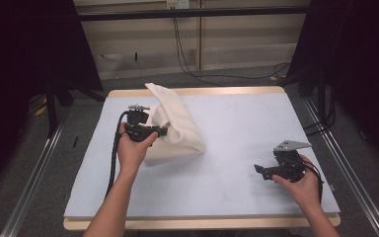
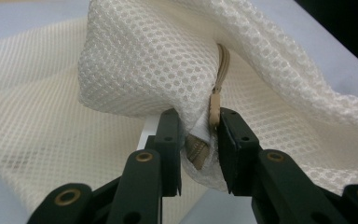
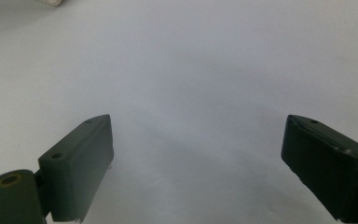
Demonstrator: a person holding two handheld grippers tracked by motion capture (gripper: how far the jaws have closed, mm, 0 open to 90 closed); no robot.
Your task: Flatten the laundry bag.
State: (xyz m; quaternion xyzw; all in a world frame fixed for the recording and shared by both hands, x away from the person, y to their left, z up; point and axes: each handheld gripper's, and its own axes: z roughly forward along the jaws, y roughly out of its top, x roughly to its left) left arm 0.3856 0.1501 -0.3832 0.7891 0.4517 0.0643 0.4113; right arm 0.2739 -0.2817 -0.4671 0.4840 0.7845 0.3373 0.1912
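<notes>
Our left gripper (image 2: 200, 140) clamps the mesh bag (image 1: 177, 126) at its zipper (image 2: 213, 105); the right gripper (image 3: 196, 163), jaws apart, must likely grip next.

I see a pale grey desk (image 1: 237, 163) with a wooden edge, standing on grey carpet (image 1: 39, 177). Black cables (image 1: 187, 59) trail across the floor beyond it, below a beige wall (image 1: 237, 44). Metal rails (image 1: 29, 173) run along both sides, with dark curtains (image 1: 24, 49) flanking them.
</notes>
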